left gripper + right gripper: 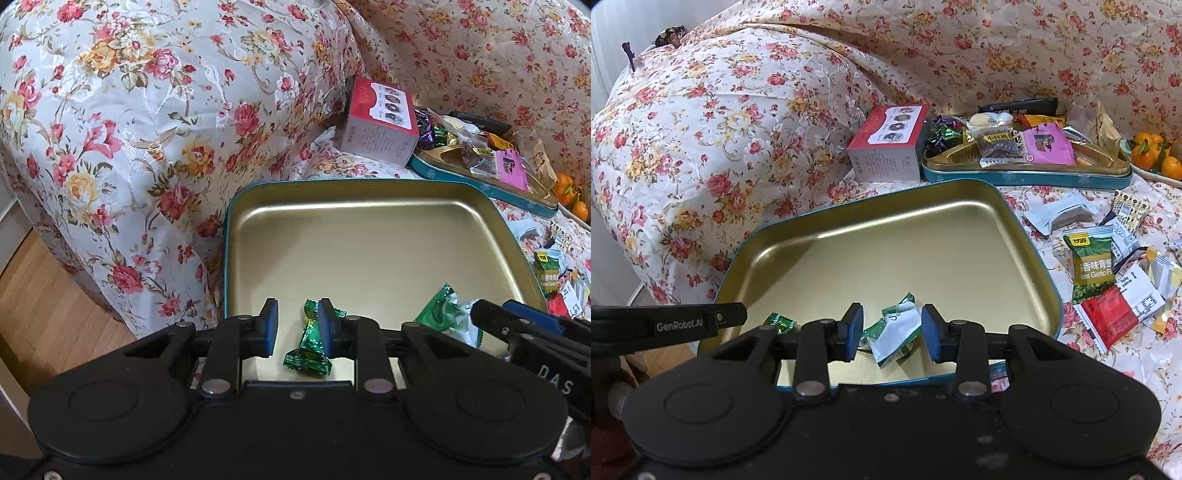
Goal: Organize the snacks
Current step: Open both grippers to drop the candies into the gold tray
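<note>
Both grippers hover over the near edge of the gold tin (369, 236), and that tin is the landmark here. The left gripper (295, 325) has its blue pads set a narrow gap apart, and nothing is pinched between them. The small green candy (308, 343) lies on the tin floor right below that gap, partly hidden behind the right-hand pad; whether that pad touches the wrapper, I cannot tell.

Over to the right gripper (892, 328). Its jaws stand a little wider, pads clear of the green and white packet (895, 334) that sits crumpled on the tin floor between and just beyond them. No squeeze on it: there is daylight on both sides of the wrapper. From this side the green candy shows at the tin's near left corner, next to the left gripper's black finger (701, 321).

Behind the tin, a red and white box (888, 147) stands against the floral cloth (720, 129). Beside the box, further back, a second tin (1027, 177) is heaped with mixed snacks. To the right of the gold tin, loose packets lie scattered on the cloth, among them a green pea packet (1093, 262) and a red packet (1108, 314). Oranges (1152, 155) sit at the far right.
</note>
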### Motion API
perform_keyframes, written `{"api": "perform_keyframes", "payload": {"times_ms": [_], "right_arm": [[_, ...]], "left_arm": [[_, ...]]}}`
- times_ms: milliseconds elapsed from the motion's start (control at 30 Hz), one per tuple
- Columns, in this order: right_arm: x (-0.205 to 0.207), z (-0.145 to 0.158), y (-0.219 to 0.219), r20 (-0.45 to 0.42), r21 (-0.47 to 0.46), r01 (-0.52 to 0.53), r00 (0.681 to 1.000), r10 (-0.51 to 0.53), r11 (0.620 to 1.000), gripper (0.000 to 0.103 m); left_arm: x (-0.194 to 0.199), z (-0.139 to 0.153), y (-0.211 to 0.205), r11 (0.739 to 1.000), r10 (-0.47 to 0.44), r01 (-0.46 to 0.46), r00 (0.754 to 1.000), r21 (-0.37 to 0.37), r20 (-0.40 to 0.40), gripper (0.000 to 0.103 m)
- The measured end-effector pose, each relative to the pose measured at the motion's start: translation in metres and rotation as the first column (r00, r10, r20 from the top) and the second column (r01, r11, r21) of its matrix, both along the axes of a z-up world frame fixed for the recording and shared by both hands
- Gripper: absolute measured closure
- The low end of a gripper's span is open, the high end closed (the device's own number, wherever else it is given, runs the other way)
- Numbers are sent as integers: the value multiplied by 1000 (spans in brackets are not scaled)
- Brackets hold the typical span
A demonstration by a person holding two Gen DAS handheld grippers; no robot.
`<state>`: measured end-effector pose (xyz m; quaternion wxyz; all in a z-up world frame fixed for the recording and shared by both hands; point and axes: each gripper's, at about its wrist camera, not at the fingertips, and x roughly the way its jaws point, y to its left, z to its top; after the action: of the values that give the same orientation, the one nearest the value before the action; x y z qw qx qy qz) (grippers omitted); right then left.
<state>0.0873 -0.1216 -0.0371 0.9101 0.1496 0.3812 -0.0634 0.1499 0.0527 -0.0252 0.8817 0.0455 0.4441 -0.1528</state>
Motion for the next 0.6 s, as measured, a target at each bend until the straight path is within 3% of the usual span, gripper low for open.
{"api": "perform_keyframes", "payload": {"times_ms": [300,600], "right_arm": [[-22,15,-7,45,-28,18,999,-17,999,65],[-69,22,-38,69,-70,101,993,-96,992,64]], "left_arm": [[-11,2,-11,998,-37,35,998,43,54,70],[-38,-3,-38,986,-160,154,983,68,92,70]]}}
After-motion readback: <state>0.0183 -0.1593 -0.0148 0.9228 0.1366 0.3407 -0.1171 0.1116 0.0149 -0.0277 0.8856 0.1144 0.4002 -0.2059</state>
